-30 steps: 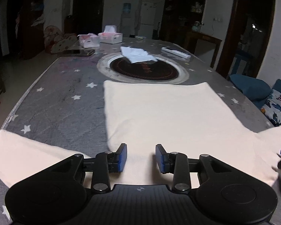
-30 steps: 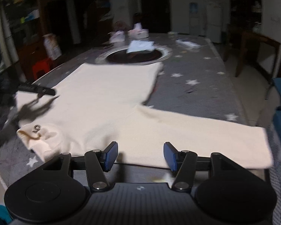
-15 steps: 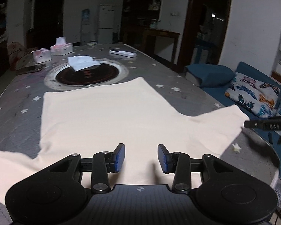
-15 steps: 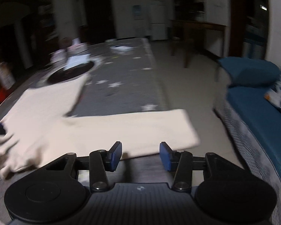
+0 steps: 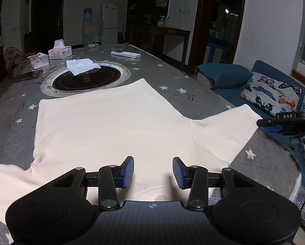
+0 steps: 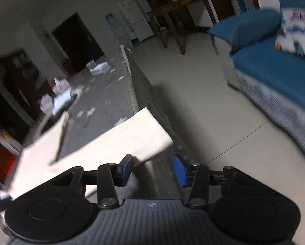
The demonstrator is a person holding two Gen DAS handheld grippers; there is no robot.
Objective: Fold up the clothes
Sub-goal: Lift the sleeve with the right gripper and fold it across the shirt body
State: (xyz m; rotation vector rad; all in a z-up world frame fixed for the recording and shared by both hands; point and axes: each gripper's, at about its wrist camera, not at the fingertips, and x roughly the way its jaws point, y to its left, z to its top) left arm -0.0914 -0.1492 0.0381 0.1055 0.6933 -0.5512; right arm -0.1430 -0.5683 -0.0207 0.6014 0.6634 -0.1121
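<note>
A cream long-sleeved top [image 5: 115, 126] lies flat on the grey star-patterned table [image 5: 195, 94], sleeves spread to both sides. My left gripper [image 5: 153, 172] is open and empty, hovering over the garment's near edge at the neckline. My right gripper [image 6: 152, 170] is open and empty just past the end of the right sleeve [image 6: 136, 138], at the table's right edge. In the left wrist view the right gripper's fingers [image 5: 274, 121] show beside the sleeve cuff [image 5: 248, 120].
A round black hotplate [image 5: 87, 78] with white folded paper [image 5: 81, 66] sits mid-table. Tissue boxes [image 5: 59, 52], a phone [image 5: 28, 74] and a white remote [image 5: 126, 54] lie farther back. A blue sofa with a butterfly cushion [image 5: 272, 91] stands right of the table.
The right gripper swung right, from over the shirt body to the end of the right sleeve at the table edge. The left gripper turned right along the near edge to the neckline.
</note>
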